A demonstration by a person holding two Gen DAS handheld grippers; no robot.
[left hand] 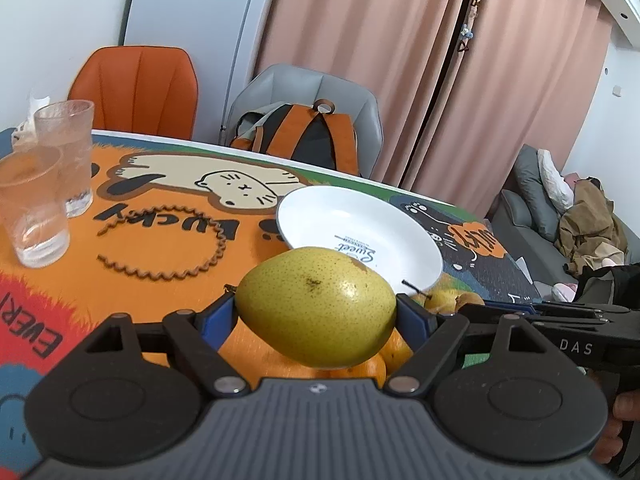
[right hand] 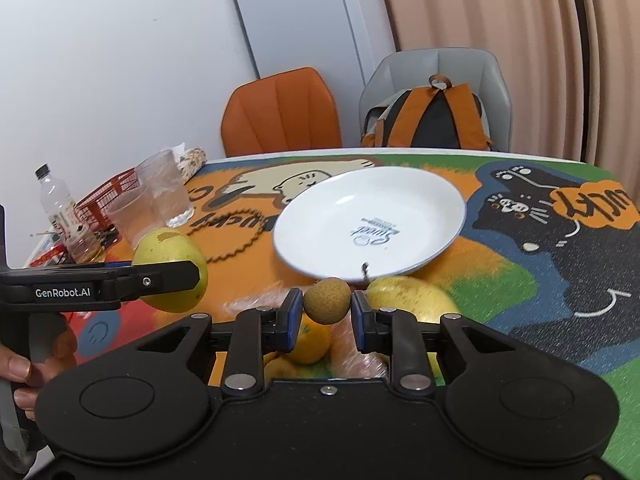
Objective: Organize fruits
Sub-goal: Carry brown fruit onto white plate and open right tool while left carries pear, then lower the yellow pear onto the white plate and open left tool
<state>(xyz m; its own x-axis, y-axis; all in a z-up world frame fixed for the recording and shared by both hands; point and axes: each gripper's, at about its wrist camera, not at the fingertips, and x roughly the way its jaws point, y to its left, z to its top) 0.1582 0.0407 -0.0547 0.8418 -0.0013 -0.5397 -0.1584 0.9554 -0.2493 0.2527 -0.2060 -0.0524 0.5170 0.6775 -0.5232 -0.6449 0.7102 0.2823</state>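
**A:** ok quick count. The left gripper (left hand: 316, 312) is clamped on one yellow-green pear (left hand: 316, 304), blue pads pressing both its ends, and it's held up off the table. The right gripper (right hand: 327, 306) is squeezed nearly together on one small round brown fruit (right hand: 327, 300), looks like a longan.

**B:** what's underneath them?

**A:** Right below the jaws there's a pile: at least one more pear with a stem (right hand: 408, 296) just past the right gripper, a couple of oranges (right hand: 310, 340), and something in clear plastic wrap (right hand: 356, 354). Can't get an exact count, the grippers cover most of it.

**B:** and the plate?

**A:** One white plate (right hand: 420, 208), nothing on it, just beyond both grippers. Blue print in the middle reads "Sweet", upside down from here.

**B:** any other writing?

**A:** The tablecloth (right hand: 560, 288) has cartoon cats and says "Lucky" twice. The left gripper's side reads "GenRobot.AI", and the right one's shows "DAS".

**B:** further out?

**A:** Two clear glasses (left hand: 64, 160) off to the left, one plastic bottle (right hand: 54, 196), one red wire basket (right hand: 108, 196). Two chairs behind the table, one orange (right hand: 280, 112), one grey (right hand: 440, 80) with an orange-strapped backpack (right hand: 432, 120) on it.
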